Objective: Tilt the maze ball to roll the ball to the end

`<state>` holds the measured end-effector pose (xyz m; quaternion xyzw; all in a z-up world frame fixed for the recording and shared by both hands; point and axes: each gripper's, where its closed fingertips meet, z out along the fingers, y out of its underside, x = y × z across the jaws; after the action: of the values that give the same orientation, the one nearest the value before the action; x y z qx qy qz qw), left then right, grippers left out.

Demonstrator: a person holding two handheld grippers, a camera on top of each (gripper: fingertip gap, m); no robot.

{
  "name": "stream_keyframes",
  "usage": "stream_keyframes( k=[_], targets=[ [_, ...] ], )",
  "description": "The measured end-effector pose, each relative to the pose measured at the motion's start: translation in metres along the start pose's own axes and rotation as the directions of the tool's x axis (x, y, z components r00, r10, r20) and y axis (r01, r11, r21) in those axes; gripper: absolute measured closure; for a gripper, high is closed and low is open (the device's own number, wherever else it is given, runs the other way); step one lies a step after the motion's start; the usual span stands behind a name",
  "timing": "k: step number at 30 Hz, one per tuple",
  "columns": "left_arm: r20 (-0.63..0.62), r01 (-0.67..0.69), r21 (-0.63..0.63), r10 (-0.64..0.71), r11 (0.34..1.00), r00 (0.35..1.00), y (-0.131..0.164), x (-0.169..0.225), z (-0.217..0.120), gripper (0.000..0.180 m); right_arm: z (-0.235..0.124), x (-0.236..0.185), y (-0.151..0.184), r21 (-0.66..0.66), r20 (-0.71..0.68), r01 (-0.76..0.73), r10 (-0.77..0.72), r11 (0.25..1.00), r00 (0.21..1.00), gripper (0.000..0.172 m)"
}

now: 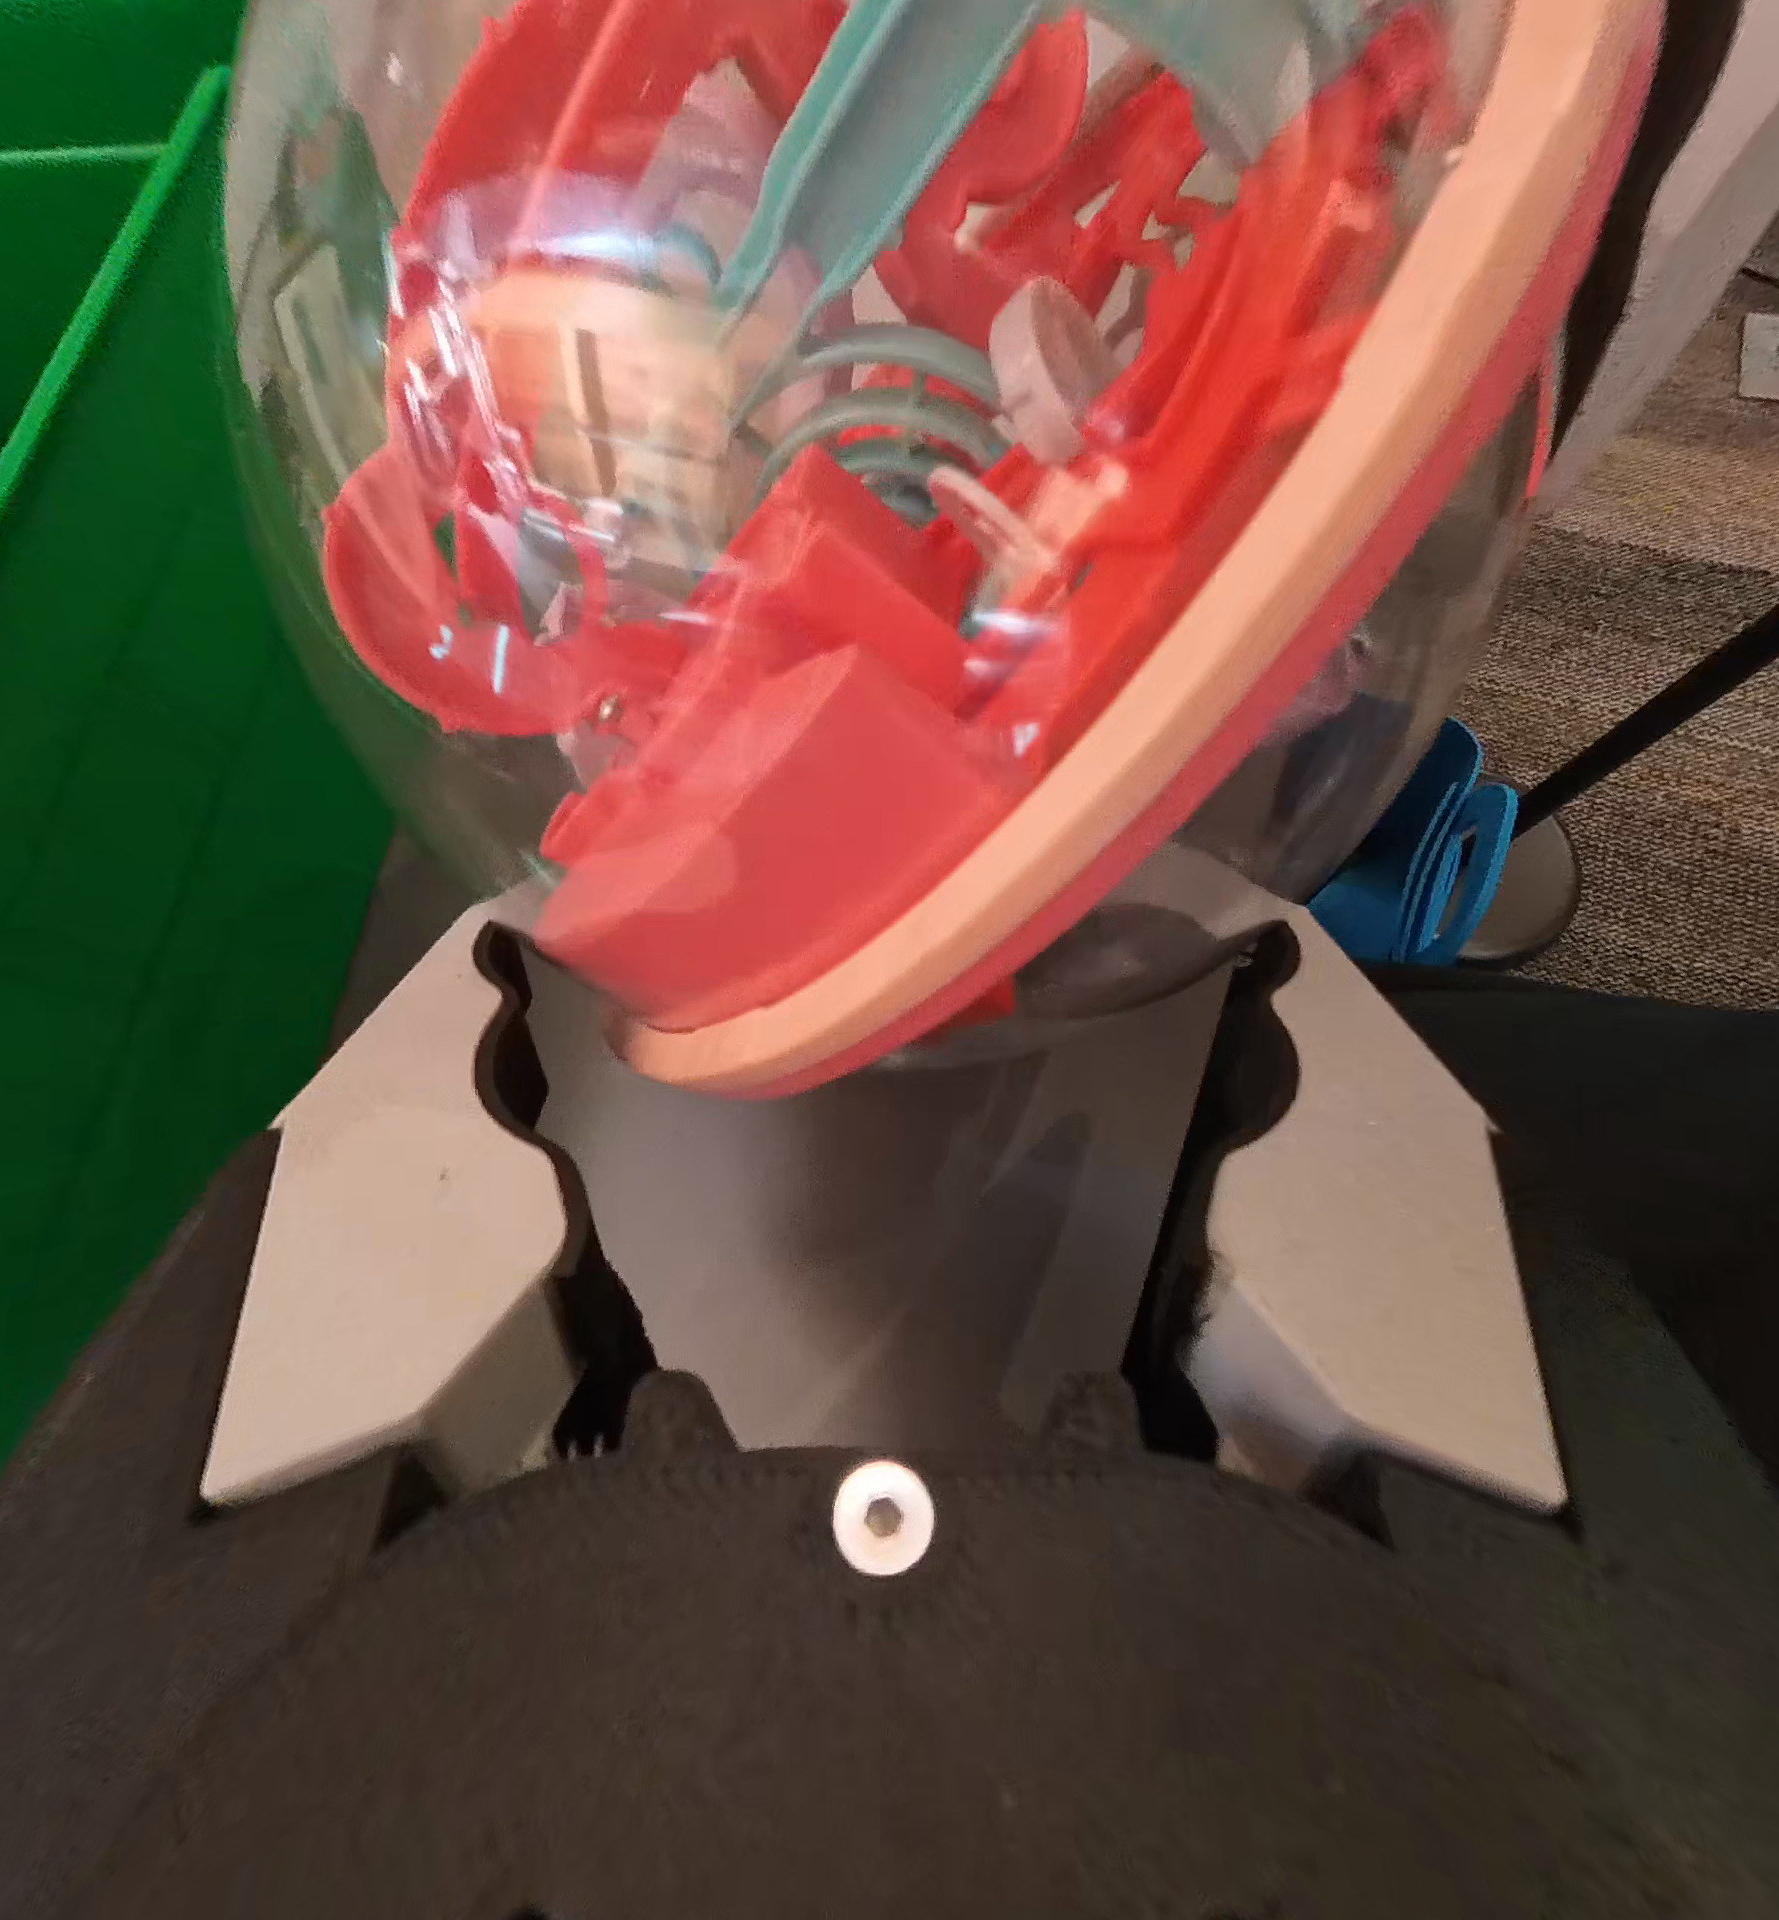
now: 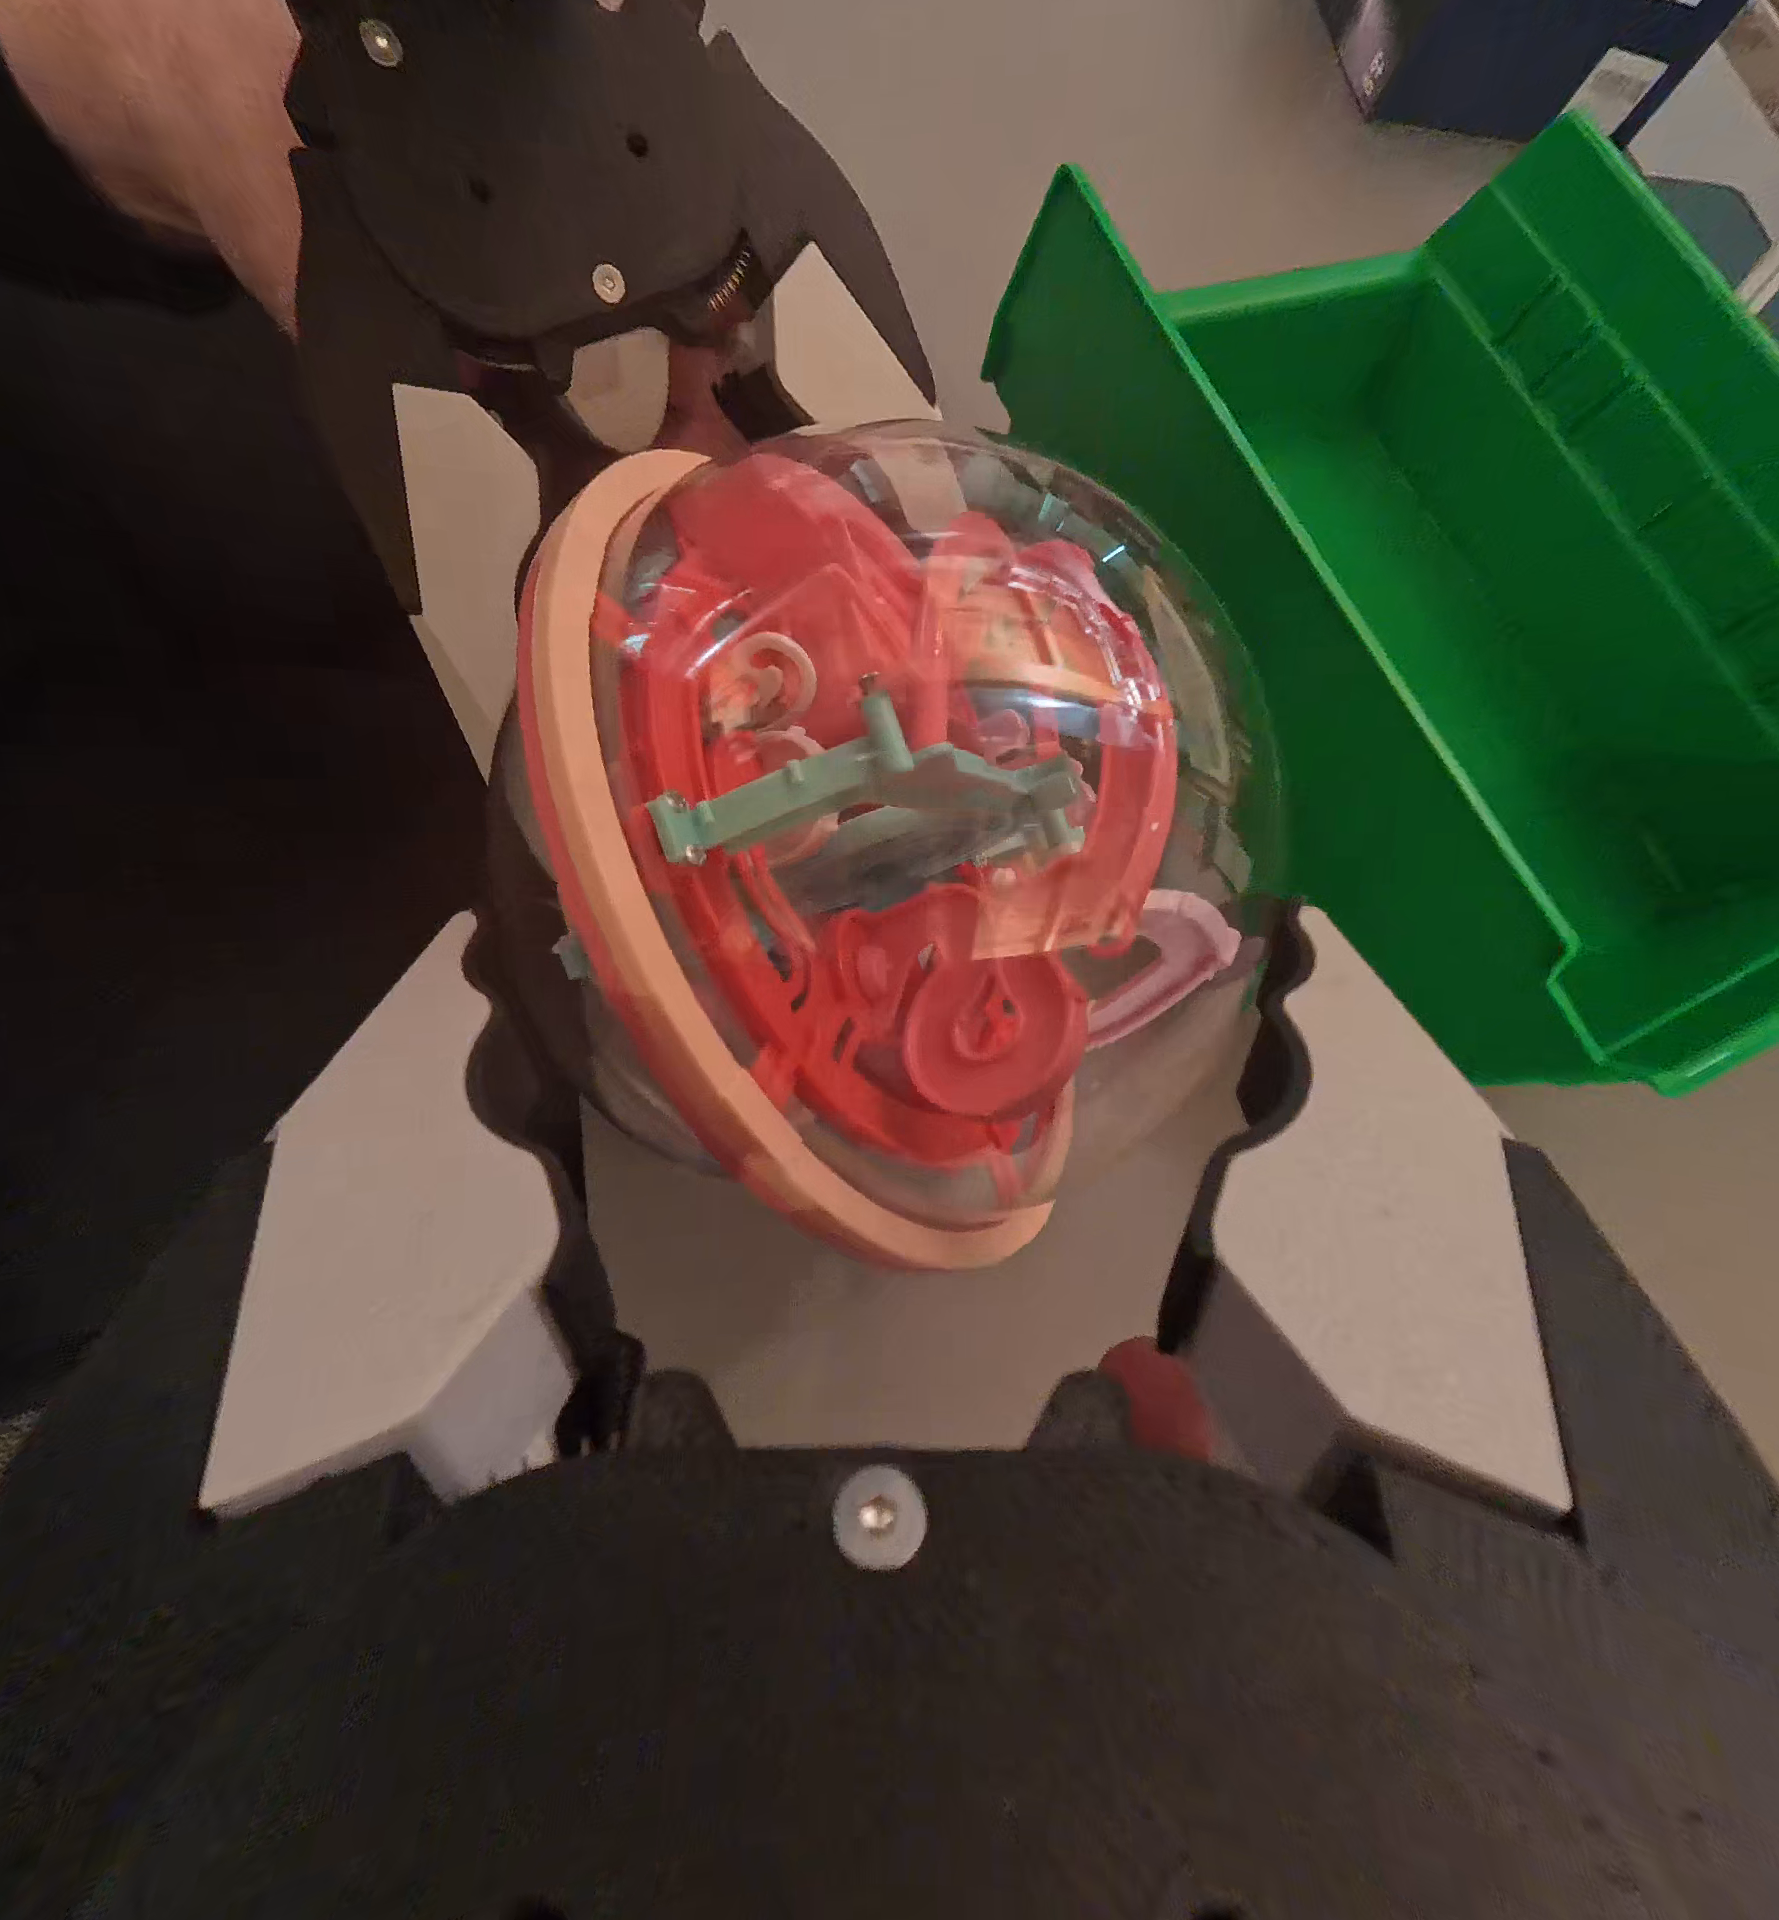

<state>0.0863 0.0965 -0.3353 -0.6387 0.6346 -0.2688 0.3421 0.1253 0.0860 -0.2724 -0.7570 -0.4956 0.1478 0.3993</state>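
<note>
So in the right wrist view, going left to right: a person's hand [image 2: 152,135] sits upper left on the left gripper [image 2: 656,447], which comes down from the top onto the far side of the maze ball [image 2: 895,831] in the middle of the frame, and a green bin [image 2: 1487,582] lies on the white table [image 2: 864,1340] at the right. The right gripper [image 2: 885,997] has its tongs spread wide, one on each side of the clear sphere and clamped on it. The left wrist view shows the left gripper [image 1: 890,997] the same way, tongs wide apart and clamped on the ball [image 1: 864,468], which fills the top of the frame with its peach ring running diagonally. I can't pick out the little ball inside; the tracks are blurry. For doing this step well, I'd guess slow, small tilts with both grippers turning together work best, keeping even pressure so the slick sphere doesn't slip or spin.
</note>
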Motion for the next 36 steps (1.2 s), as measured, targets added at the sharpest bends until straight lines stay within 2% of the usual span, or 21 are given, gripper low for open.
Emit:
stream_keyframes(
  k=[4,16,23,26,30,33,36],
  targets=[
    [-0.005,0.001,0.001,-0.001,1.0,1.0,0.003,0.001,0.004,0.049,0.0,-0.002,-0.002,0.008,-0.039,0.034,-0.034,0.999,0.999,0.033],
    [-0.023,0.011,0.015,-0.011,1.0,1.0,-0.009,0.002,0.005,0.051,-0.008,0.005,0.008,0.095,-0.03,-0.059,0.062,0.994,0.998,0.033],
    [-0.049,0.048,0.027,-0.047,0.998,0.998,-0.008,0.003,0.003,0.051,-0.007,0.005,0.008,0.031,-0.032,-0.064,0.065,0.997,0.997,0.033],
    [-0.114,0.147,0.075,-0.138,0.986,0.984,-0.01,0.007,-0.013,0.035,-0.005,0.004,0.006,-0.002,-0.017,-0.049,0.049,0.999,0.999,0.033],
    [-0.033,0.061,0.083,-0.058,0.995,0.998,-0.018,-0.005,-0.036,0.037,-0.001,0.0,0.001,-0.052,0.027,0.011,-0.009,0.999,1.0,0.033],
    [-0.022,-0.004,0.044,0.005,0.999,1.0,-0.022,0.0,-0.03,0.039,0.008,-0.004,-0.008,-0.092,0.073,0.053,-0.046,0.994,0.996,0.033],
    [0.01,-0.013,0.019,0.013,1.0,1.0,-0.014,-0.004,-0.023,0.034,0.013,-0.005,-0.014,-0.148,0.1,0.089,-0.075,0.985,0.992,0.032]
  ],
)
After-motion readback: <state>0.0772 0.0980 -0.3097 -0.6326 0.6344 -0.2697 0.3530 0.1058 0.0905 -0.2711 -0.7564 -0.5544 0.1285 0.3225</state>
